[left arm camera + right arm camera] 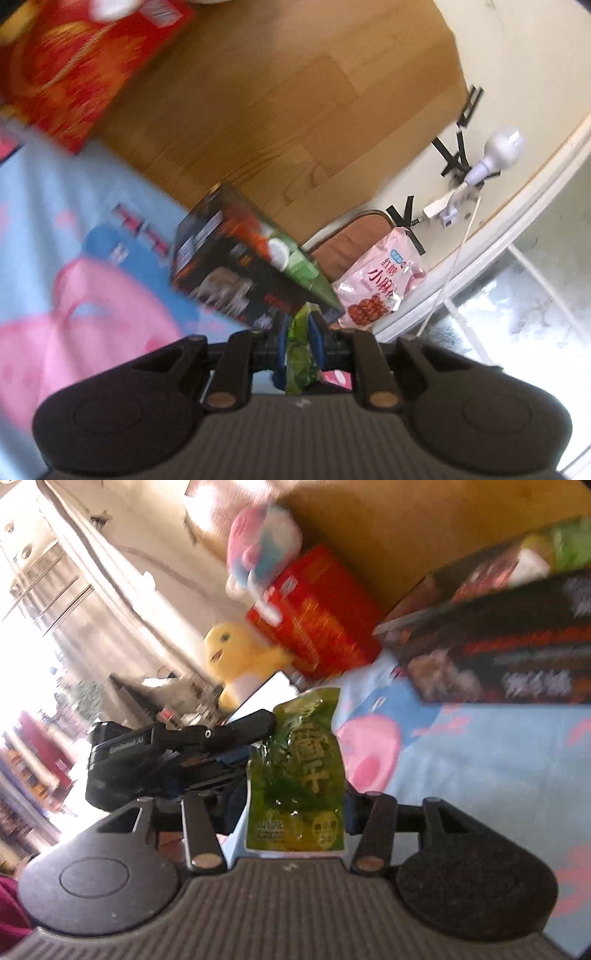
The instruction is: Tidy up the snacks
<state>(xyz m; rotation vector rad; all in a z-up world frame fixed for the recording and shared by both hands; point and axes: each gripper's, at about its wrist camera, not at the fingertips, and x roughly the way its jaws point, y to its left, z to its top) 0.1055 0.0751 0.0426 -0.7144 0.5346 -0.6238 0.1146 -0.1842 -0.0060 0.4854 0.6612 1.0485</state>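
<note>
Two tools share one green snack pouch (pixel 295 771) at frame centre: left tool (pixel 300 332) pinches its edge; right tool (pixel 291 808) stands half-spread around it, pads apparently clear. Keep the pinch firm; lift gently.

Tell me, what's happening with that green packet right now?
Left gripper shut on green snack packet. Right gripper open around it, pads not pressing. Black box close ahead.

Your left gripper (pixel 300 345) has blue finger pads, black linkage bars and brass-coloured pivot pins. Your right gripper (pixel 295 812) shares the black ribbed base and round side housings.
</note>
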